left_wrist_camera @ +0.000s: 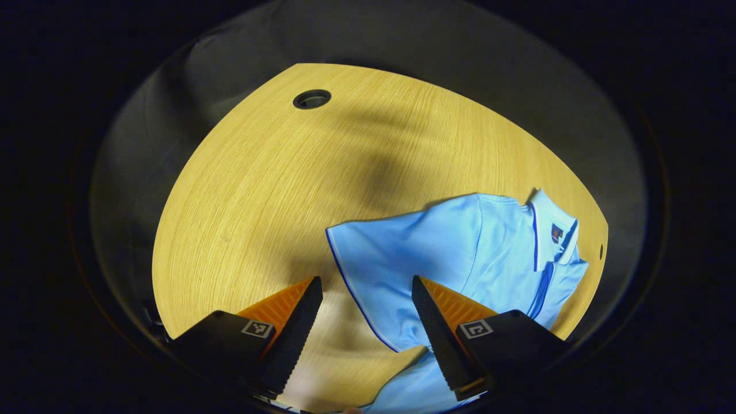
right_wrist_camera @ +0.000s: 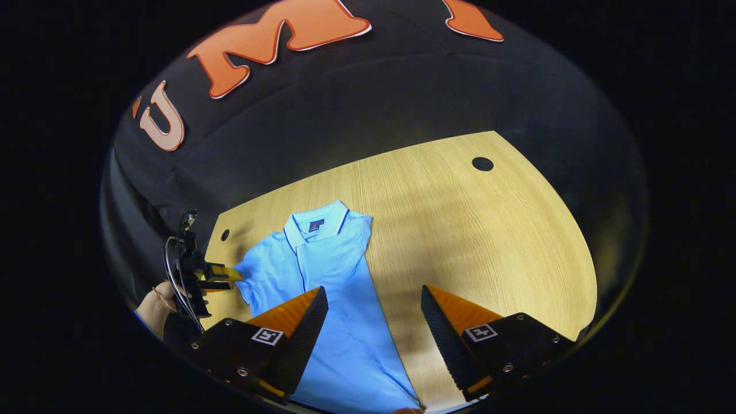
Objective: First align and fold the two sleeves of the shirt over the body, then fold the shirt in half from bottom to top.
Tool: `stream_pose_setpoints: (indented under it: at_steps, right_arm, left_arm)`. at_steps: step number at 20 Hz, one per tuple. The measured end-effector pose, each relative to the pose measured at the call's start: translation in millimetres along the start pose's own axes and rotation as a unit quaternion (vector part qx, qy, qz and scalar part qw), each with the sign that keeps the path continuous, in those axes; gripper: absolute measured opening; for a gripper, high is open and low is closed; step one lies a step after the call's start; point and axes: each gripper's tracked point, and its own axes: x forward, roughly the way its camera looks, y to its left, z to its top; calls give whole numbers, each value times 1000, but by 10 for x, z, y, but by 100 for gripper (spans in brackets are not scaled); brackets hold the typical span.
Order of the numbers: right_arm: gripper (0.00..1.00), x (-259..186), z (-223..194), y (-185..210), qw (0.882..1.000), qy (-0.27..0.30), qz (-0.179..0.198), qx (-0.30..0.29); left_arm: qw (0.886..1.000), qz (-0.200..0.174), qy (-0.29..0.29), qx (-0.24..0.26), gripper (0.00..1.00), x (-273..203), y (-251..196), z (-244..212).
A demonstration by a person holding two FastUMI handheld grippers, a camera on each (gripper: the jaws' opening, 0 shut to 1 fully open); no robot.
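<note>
A light blue polo shirt (right_wrist_camera: 339, 299) is laid flat on the wooden tabletop (right_wrist_camera: 489, 241), its collar (right_wrist_camera: 316, 221) turned toward the booth's dark wall and its hem toward the near edge. In the right gripper view the sleeve on the right of the picture is seen already folded in over the body, so that a straight slanting edge runs from the shoulder down to the hem. Beyond that edge a wide bare stretch of tabletop is left open, reaching to a round cable hole (right_wrist_camera: 482, 164) near the far corner. A second, smaller hole (right_wrist_camera: 225, 234) is seen just beside the other shoulder, close to the tabletop's side edge.

In the left gripper view the other sleeve (left_wrist_camera: 391, 259) is spread out flat, its dark-piped cuff edge slanting between the fingers. To the left of it much bare wood is left free, up to a larger grommet hole (left_wrist_camera: 311, 99).

The left tongs (left_wrist_camera: 367, 287) are held wide apart above the sleeve, nothing being gripped; whether a fingertip touches the cloth cannot be told. In the right gripper view these tongs are seen at the sleeve's outer edge, carried by a hand (right_wrist_camera: 154, 307) with a cable looped beside it.

The right tongs (right_wrist_camera: 374, 296) are likewise spread open, poised over the shirt's lower body and the folded edge.
</note>
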Motion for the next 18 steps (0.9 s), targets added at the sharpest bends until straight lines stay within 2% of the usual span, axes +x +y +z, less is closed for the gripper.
stream_pose_setpoints:
  at_steps: [2, 5, 7, 8, 11, 12, 13, 15, 18]
  right_arm:
    - [99, -14, 0, -39, 1000, 0, 0, 5]
    - [98, -11, 8, -62, 1000, 0, -2, 8]
    - [99, 3, -12, -72, 1000, 0, -3, 9]
    - [99, 9, -38, -74, 1000, 3, -4, 8]
    - [98, 30, -102, -72, 1000, 8, -6, 8]
    - [98, 31, -112, -67, 1000, 9, -6, 8]
    - [98, 24, -121, -59, 1000, 8, -5, 7]
    - [99, -3, -127, -66, 1000, 3, -5, 4]
    - [98, -64, -110, -118, 1000, -7, -7, 4]
  left_arm:
    - [1000, 4, 7, -13, 100, 46, 40, -40]
    - [1000, 17, 3, -2, 98, 59, 109, -11]
    - [1000, 23, 3, 13, 76, 94, 136, -7]
    - [1000, 19, 3, 21, 73, 64, 105, -17]
    - [1000, 9, 1, 30, 14, 58, 35, 26]
    - [999, 15, -5, 41, 13, 44, 49, 7]
    - [999, 13, -10, 44, 6, 40, 0, 46]
    - [997, 17, -33, 63, 6, -128, -53, 141]
    - [988, 20, -83, 129, 6, -502, -322, 294]
